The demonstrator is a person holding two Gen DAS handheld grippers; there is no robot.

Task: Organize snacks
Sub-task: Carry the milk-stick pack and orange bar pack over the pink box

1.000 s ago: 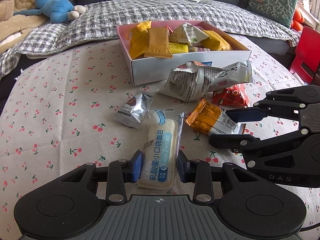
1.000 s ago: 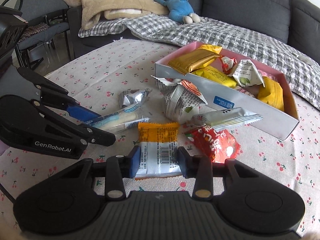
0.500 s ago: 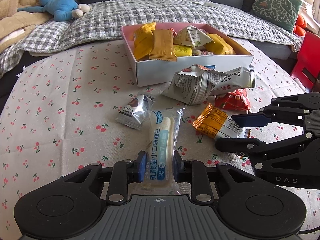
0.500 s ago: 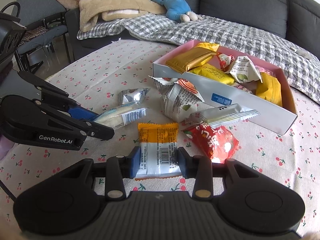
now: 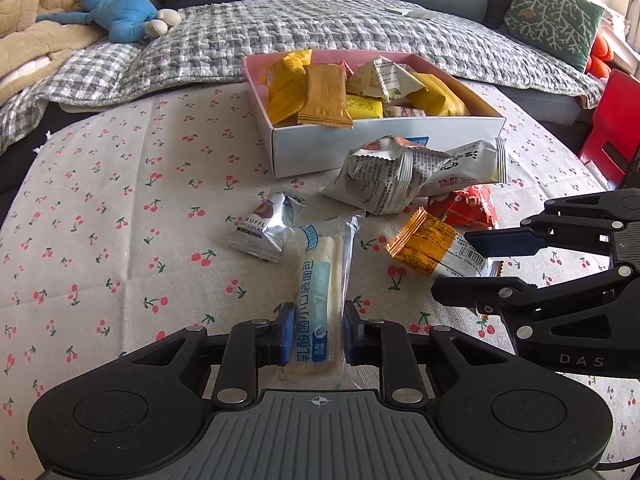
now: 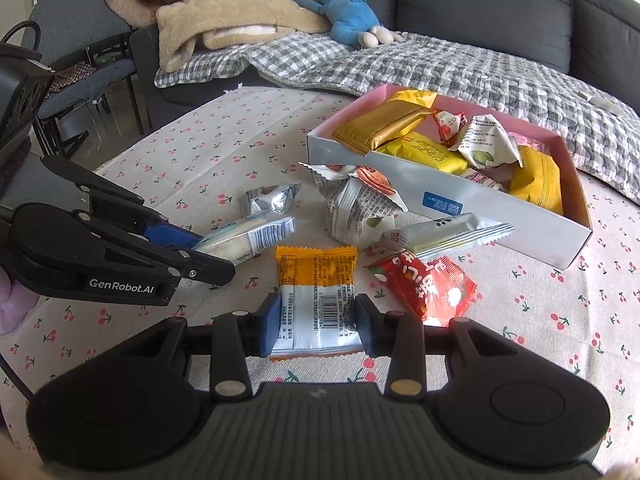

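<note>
A round table covered in a cherry-print cloth [image 5: 120, 208] holds scattered snack packets and an open pink-lined box [image 5: 384, 146] at its far side, already holding several yellow and gold packets. In the left wrist view, the left gripper [image 5: 315, 334] is clenched on the near end of a long pale bread packet with blue print [image 5: 320, 280], its blue pads pressing both sides while the packet stretches away toward the box. Just left of the bread lies a small silver chocolate packet [image 5: 266, 222]. In the right wrist view, the right gripper [image 6: 316, 324] grasps the near, white end of an orange-and-white packet [image 6: 316, 280], which lies flat on the cloth. A red packet [image 6: 428, 284] sits just right of it, with a crumpled white printed packet [image 6: 352, 208] and a slim white bar packet [image 6: 452, 230] beyond, beside the box's near wall. A blue plush toy [image 6: 344, 8] lies on the grey sofa behind the table.
</note>
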